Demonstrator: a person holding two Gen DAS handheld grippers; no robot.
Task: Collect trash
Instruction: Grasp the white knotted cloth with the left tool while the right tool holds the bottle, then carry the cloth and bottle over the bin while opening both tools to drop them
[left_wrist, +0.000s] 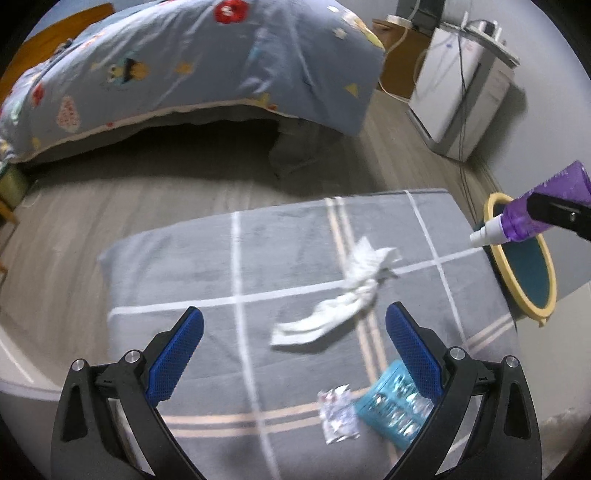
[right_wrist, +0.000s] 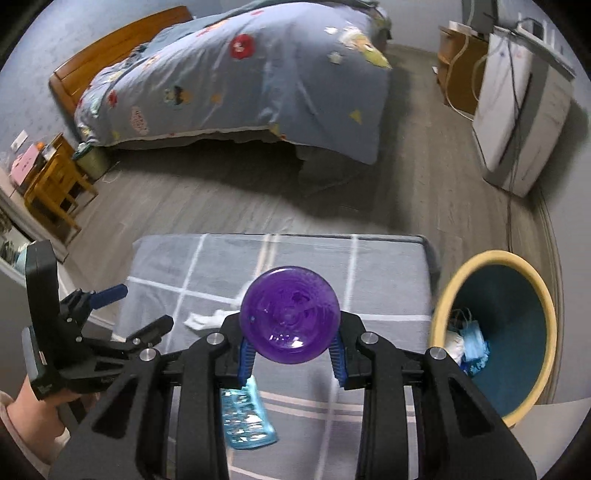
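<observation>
We see the purple bottle (right_wrist: 290, 314) clamped between the blue pads of the right gripper (right_wrist: 290, 356), its round base turned toward the right wrist camera. From the left wrist view the same bottle (left_wrist: 535, 218) is translucent purple with a white cap, tilted cap-down, held in the air above the edge of the bin (left_wrist: 496, 201) and the corner of the grey checked cloth (left_wrist: 184, 258). The right jaws stand partly closed, pressing on the bottle's sides.

We count three pieces of trash lying on the cloth: one crumpled white tissue (left_wrist: 340, 299), one crinkled silvery wrapper (left_wrist: 338, 413) and one teal blister pack (left_wrist: 391, 406). The wrapper and the blister pack lie just beside each other, and the tissue lies apart from them, farther up the cloth.

The left gripper (left_wrist: 293, 352) hangs over the cloth with its jaws wide apart and nothing between the pads; the tissue lies below the gap. A hand (right_wrist: 33, 402) holds this gripper.

There is one bin (right_wrist: 517, 266), round with a yellow rim and a dark teal inside, standing on the floor right of the cloth. It has blue and white scraps (right_wrist: 467, 345) at its bottom.

Behind stands a bed with a blue patterned quilt (right_wrist: 258, 74).
</observation>
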